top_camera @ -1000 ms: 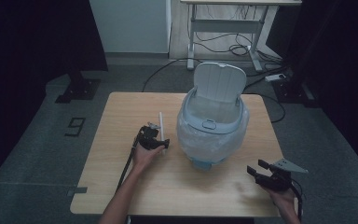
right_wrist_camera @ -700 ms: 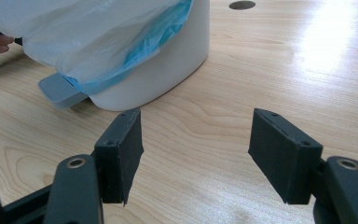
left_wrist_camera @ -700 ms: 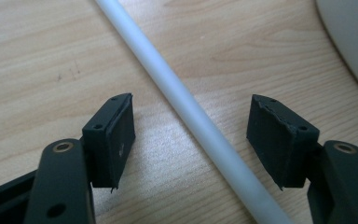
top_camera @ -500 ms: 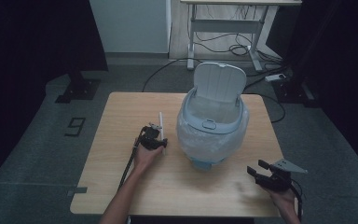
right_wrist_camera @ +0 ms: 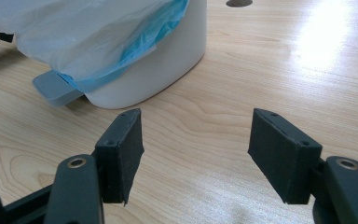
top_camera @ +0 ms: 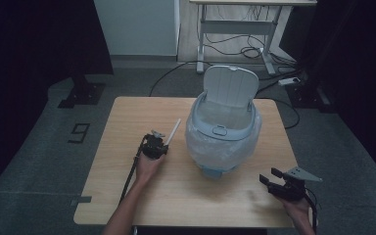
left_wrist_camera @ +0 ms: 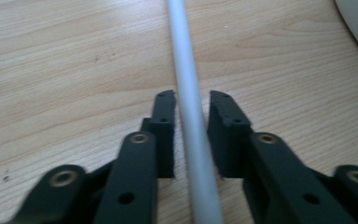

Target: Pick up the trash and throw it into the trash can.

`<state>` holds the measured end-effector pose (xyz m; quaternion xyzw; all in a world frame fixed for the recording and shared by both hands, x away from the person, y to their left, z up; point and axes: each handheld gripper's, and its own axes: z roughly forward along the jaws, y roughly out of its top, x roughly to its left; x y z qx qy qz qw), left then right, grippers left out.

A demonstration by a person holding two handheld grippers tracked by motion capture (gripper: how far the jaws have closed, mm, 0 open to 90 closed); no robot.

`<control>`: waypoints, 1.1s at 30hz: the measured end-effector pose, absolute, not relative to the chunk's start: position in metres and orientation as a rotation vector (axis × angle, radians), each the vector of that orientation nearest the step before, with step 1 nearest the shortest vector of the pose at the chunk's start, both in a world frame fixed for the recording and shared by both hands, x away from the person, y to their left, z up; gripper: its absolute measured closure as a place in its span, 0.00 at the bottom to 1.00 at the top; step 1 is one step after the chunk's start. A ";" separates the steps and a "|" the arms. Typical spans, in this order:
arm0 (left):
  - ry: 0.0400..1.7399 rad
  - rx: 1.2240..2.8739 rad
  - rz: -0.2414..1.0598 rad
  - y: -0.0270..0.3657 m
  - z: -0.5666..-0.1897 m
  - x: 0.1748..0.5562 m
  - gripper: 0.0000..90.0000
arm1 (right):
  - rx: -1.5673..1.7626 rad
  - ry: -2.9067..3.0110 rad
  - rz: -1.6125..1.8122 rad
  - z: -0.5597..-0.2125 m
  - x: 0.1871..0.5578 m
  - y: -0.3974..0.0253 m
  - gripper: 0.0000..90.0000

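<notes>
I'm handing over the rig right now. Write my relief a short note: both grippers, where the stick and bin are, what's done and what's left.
Left gripper: low at the table, jaws either side of the white stick, a slight gap showing on each side, so not clamped yet.
Right gripper: open, empty, near the table's front right corner.
Bin: mid-table, lid up, plastic liner folded over the rim; pedal faces the person's side.
Done: bin open, left jaws lined up on the stick.
Left: likely close on the stick, lift it and drop it in the bin; the right gripper is free to steady the bin.
</notes>
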<state>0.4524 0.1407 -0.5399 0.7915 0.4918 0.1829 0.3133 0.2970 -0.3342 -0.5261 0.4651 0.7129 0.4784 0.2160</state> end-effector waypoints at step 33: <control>1.118 1.781 0.417 0.202 -0.488 0.385 0.89 | 1.278 2.001 1.272 -0.531 0.297 -0.330 0.39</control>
